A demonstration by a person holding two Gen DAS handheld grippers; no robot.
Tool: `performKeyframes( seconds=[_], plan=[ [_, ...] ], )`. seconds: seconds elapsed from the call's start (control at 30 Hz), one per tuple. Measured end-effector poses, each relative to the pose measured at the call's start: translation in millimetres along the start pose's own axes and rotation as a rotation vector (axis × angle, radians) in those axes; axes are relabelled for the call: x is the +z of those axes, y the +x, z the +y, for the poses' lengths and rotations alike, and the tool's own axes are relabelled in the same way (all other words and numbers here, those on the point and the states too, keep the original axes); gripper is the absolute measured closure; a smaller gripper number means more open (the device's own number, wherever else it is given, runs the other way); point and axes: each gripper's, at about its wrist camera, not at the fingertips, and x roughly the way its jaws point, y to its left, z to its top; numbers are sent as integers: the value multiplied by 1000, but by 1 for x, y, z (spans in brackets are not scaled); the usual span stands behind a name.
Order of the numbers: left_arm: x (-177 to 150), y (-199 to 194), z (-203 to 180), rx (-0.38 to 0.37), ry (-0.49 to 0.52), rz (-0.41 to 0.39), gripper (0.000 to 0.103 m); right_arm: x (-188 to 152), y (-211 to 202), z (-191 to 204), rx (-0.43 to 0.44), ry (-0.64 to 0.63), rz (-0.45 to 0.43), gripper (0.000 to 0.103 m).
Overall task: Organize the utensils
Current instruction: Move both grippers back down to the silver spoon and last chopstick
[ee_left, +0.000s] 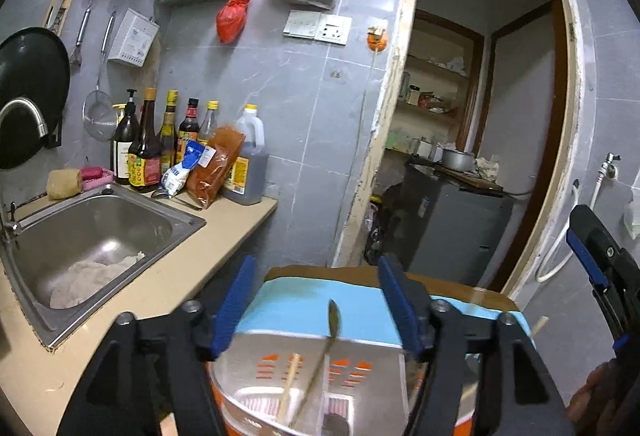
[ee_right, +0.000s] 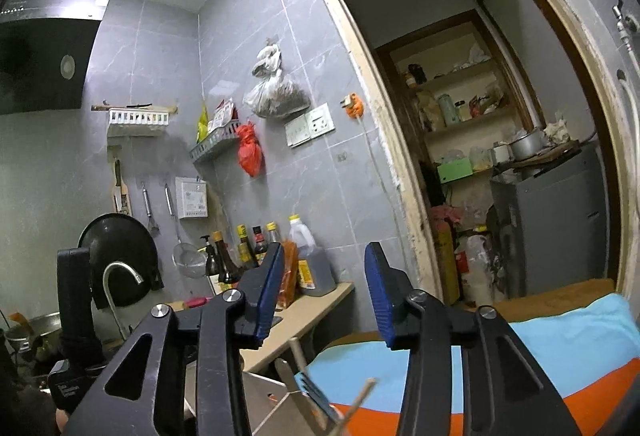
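Observation:
A steel utensil holder (ee_left: 360,356) with orange slots stands on a blue and orange cloth (ee_left: 300,300). A spoon (ee_left: 334,316), bowl up, and a wooden chopstick (ee_left: 290,380) lean inside it. My left gripper (ee_left: 318,276) hovers over the holder, open, its blue pads apart and touching nothing. One finger of my right gripper (ee_left: 588,252) shows at the right edge. In the right wrist view my right gripper (ee_right: 325,256) is open and empty above the holder (ee_right: 264,392), where chopsticks (ee_right: 297,352) poke up. The left gripper's body (ee_right: 74,296) is at the left.
A steel sink (ee_left: 100,220) with a rag is set into the beige counter (ee_left: 224,236) on the left. Sauce bottles (ee_left: 168,144) line the tiled wall behind it. A black wok (ee_left: 28,96) hangs by the faucet. A doorway on the right opens onto a grey cabinet (ee_left: 448,220).

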Motion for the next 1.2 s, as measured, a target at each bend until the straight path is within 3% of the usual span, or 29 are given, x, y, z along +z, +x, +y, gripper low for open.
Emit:
performKeyframes(
  seconds=[0.17,0.3,0.43,0.6,0.8,1.0,1.2],
  plan=[
    [-4,-18,-20,-29,31,-2,23,14,-26,-18,-54,-4,-1,45],
    [-7,-31,-41,-52,66,-6,8,22,-42,-35,-107,-15,33,27],
    [-14,-44,-67,-69,119,-18,3,26,-58,-58,-174,-26,80,12],
    [-27,-61,-97,-89,166,-27,1,29,-79,-85,-240,-33,136,11],
    [-52,-70,-132,-149,197,22,1,27,-97,-119,-294,-51,217,8],
    [-84,-59,-162,-196,227,114,1,12,-107,-158,-316,-40,318,8],
    [-114,-24,-174,-200,228,251,1,-17,-103,-193,-327,5,457,8]
  ],
)
